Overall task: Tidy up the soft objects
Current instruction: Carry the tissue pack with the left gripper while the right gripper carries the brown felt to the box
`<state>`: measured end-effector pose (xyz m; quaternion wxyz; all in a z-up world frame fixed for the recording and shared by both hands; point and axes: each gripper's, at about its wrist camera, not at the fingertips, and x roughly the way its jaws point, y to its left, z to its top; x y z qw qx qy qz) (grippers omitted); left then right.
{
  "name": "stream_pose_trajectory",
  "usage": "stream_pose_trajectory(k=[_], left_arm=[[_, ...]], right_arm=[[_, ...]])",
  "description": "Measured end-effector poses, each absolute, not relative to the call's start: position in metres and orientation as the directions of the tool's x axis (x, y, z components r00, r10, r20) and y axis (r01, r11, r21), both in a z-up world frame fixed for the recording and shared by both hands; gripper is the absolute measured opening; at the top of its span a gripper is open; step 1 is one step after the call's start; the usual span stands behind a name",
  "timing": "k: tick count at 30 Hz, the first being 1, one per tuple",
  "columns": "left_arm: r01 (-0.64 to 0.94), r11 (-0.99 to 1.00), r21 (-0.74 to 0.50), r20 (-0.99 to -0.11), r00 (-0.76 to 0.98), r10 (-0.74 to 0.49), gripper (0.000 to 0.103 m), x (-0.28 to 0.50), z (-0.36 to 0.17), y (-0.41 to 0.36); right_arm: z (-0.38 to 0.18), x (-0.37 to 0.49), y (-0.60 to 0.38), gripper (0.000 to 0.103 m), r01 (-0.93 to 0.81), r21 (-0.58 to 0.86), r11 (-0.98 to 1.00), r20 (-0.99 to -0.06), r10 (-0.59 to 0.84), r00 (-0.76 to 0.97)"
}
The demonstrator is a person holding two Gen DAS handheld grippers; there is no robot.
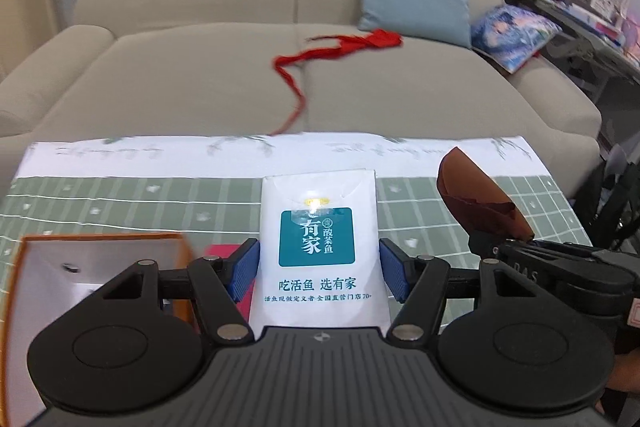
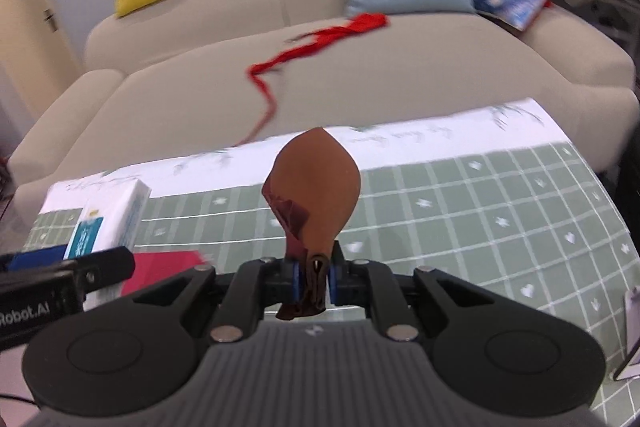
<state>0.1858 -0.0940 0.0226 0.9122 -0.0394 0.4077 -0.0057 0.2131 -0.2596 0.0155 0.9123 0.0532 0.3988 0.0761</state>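
Note:
A white tissue pack (image 1: 318, 227) with a teal label sits upright between the blue pads (image 1: 244, 267) of my left gripper (image 1: 319, 267), which is shut on its sides above the table. My right gripper (image 2: 316, 279) is shut on the bunched end of a brown soft leather-like piece (image 2: 316, 179), which fans out above the jaws. In the left wrist view the brown piece (image 1: 476, 195) and right gripper (image 1: 500, 247) are close on the right. The right wrist view shows the left gripper (image 2: 76, 255) and pack (image 2: 116, 215) at far left.
The table wears a green checked cloth (image 1: 120, 199). An orange-rimmed box (image 1: 100, 267) and a red flat item (image 2: 164, 267) lie at the near left. Behind is a beige sofa (image 1: 180, 75) with a red ribbon (image 1: 340, 47) and yellow, grey and blue cushions. Cluttered shelves stand at right.

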Motion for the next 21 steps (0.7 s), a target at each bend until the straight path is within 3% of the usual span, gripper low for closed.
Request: stream_pose_trajectory(k=[10, 21], left_arm=[[-0.132, 0.988, -0.074, -0.730, 0.683, 0.037, 0.073, 0.135, 0.029, 0.003], [-0.282, 0.954, -0.103, -0.779, 0.619, 0.099, 0.073, 0.111, 0.011, 0.084]], right_arm=[[0.048, 0.166, -0.150, 0.010, -0.325, 0.183, 0.928, -0.656, 0.362, 0.663], [0.033, 0.134, -0.044, 0.010, -0.526, 0.111, 0.843, -0.746, 0.420, 0.517]])
